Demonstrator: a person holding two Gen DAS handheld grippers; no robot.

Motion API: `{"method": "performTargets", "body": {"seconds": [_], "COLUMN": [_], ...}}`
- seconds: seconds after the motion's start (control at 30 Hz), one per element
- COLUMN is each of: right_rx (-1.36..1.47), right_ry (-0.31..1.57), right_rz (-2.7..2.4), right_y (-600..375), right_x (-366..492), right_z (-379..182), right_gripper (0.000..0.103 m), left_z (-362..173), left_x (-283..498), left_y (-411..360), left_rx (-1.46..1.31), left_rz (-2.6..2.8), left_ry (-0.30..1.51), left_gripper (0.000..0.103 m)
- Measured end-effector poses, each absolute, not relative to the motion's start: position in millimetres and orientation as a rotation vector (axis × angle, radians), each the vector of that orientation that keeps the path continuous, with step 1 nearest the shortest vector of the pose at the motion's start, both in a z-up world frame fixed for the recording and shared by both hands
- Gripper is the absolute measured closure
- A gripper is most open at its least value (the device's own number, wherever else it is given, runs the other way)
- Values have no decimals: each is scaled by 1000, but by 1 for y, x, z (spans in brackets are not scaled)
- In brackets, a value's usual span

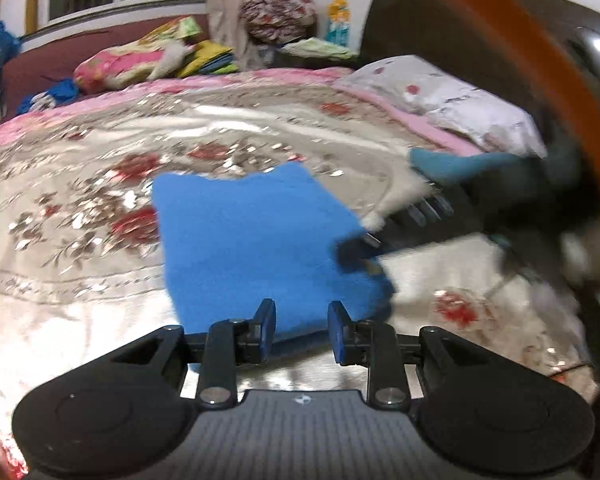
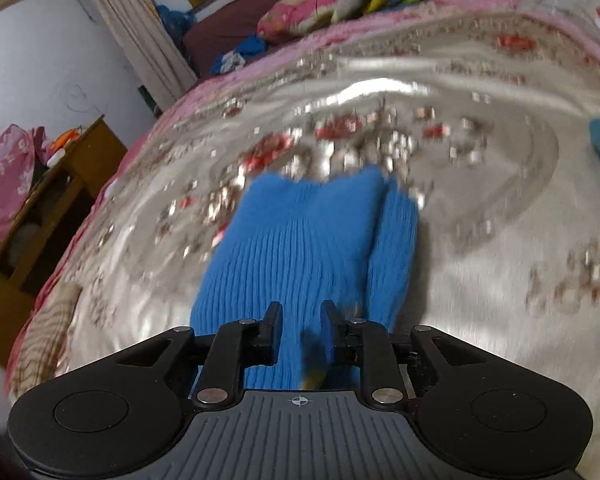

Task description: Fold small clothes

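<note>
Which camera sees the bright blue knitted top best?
The right wrist view. There the blue knitted top fills the middle, and its ribs and a folded-over part on its right side show clearly. The left wrist view shows the top as a blurred flat blue patch, with the other hand-held gripper at its right edge.

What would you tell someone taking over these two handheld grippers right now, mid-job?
Left gripper: jaws slightly apart, nothing pinched; the blue knit garment lies just beyond its tips.
Right gripper: jaws slightly apart over the same garment; blur hides any contact.
The garment lies on the floral bedspread, one strip folded along its side. A teal item waits near the pillow.
Done: apparently a first fold.
Left: finish folding the blue piece, probably then the teal one.
</note>
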State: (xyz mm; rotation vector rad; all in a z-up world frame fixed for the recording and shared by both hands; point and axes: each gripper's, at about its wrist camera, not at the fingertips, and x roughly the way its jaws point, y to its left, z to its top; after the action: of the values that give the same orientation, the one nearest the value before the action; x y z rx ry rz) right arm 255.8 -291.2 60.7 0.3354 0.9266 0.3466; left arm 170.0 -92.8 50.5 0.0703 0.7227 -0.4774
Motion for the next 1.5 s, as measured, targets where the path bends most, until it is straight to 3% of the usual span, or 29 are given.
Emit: {"method": "performTargets", "body": {"seconds": [0.03, 0.1, 0.2, 0.47, 0.57, 1.03, 1.33, 1.5], "right_rx": [308, 268, 292, 270, 265, 235, 220, 226], "right_ry": [930, 961, 992, 985, 980, 943, 895, 876], "right_rz": [332, 281, 245, 205, 187, 149, 167, 151], "right_y": [-290, -290, -300, -300, -299, -294, -271, -263], "right_x": [252, 247, 241, 232, 225, 178, 139, 119], "right_z": [57, 44, 28, 29, 32, 55, 66, 65], "right_gripper": [80, 93, 97, 97, 87, 87, 81, 76], "left_z": [46, 39, 33, 36, 38, 50, 43, 35], "left_x": [174, 180, 181, 176, 173, 146, 126, 116], "left_y": [-92, -90, -89, -93, -92, -88, -86, -85], "left_rx": [70, 56, 38, 62, 74, 107, 97, 124], "left_rz": [-460, -439, -427, -387, -366, -309, -266, -187], "left_ry": [737, 770, 795, 812, 810, 780, 785, 790], "left_gripper": [69, 69, 69, 68, 65, 49, 29, 6]}}
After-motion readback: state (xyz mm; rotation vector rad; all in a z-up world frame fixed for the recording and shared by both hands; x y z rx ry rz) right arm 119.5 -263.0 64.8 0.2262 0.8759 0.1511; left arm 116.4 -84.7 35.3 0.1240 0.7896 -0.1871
